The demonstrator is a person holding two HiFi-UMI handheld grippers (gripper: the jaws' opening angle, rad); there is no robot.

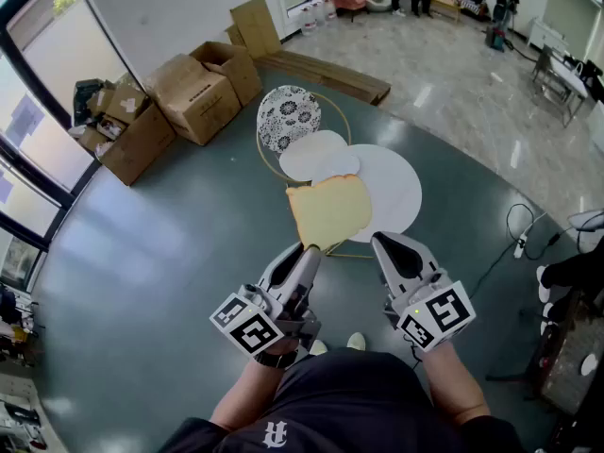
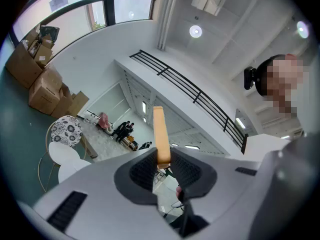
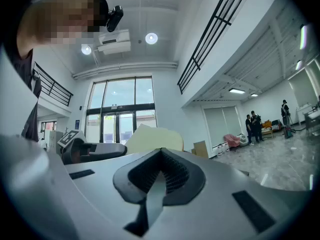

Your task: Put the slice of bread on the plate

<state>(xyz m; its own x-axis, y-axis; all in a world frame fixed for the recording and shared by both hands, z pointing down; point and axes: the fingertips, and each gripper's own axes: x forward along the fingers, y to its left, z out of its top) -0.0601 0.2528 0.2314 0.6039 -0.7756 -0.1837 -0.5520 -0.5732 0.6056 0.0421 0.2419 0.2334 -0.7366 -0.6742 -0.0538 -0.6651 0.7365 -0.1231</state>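
One lower edge of the slice of bread (image 1: 330, 210) is all that the left gripper (image 1: 311, 250) has: its jaws are narrow and pinched on that edge, and the slice stands up out of them, edge-on in the left gripper view. In the head view it hangs in the air in front of the person, over the near side of the large white disc (image 1: 396, 196) and just short of the smaller white plate (image 1: 304, 156); a patterned plate (image 1: 288, 116) lies beyond. The right gripper (image 1: 387, 243) sits alongside with its jaws together and nothing between them. The carry looks nearly over, so the care now goes into the set-down. Bread held by so little will likely sag or tear if swung, so the move should be slow. Tip the gripper forward so the free end touches the plate first, lay the slice flat, then open the jaws and draw straight back. Which round piece is the intended plate cannot be told for sure; the plain white one seems likeliest.
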